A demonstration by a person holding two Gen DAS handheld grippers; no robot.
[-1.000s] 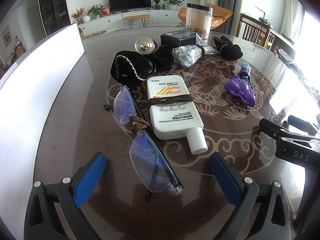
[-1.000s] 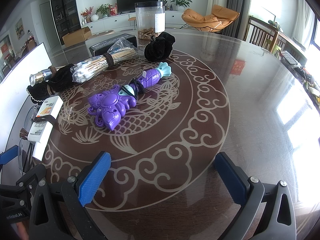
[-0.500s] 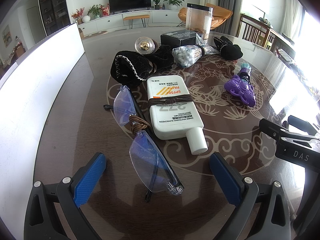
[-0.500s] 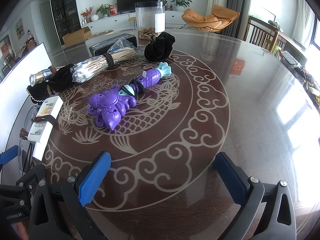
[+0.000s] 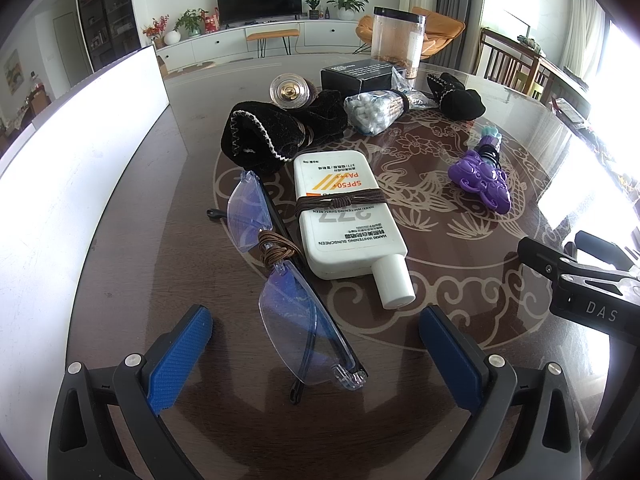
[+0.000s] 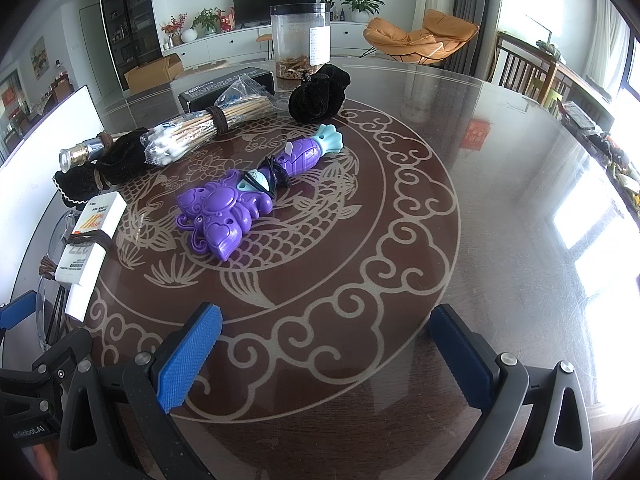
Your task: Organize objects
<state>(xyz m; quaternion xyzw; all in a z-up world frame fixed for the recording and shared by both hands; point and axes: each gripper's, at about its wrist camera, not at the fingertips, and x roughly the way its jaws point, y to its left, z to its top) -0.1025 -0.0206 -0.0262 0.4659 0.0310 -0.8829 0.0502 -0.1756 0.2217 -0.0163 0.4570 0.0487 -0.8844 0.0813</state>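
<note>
Folded rimless glasses [image 5: 280,280] tied with brown cord lie just ahead of my open left gripper [image 5: 316,356], their near end between the blue pads. A white sunscreen bottle [image 5: 344,216] bound with brown cord rests to their right, also seen as the sunscreen bottle [image 6: 90,236]. A purple toy [image 6: 236,208] with a teal tail lies mid-table, well ahead of my open right gripper [image 6: 324,356], which holds nothing. A bag of cotton swabs [image 6: 200,132], a black pouch [image 5: 272,136] and a second black pouch [image 6: 318,94] lie further back.
A white panel [image 5: 80,160] stands along the table's left side. A black box [image 5: 358,76], a clear jar [image 6: 302,42] and a small glass bottle [image 5: 290,90] stand at the back. The glass-topped table [image 6: 500,200] stretches to the right.
</note>
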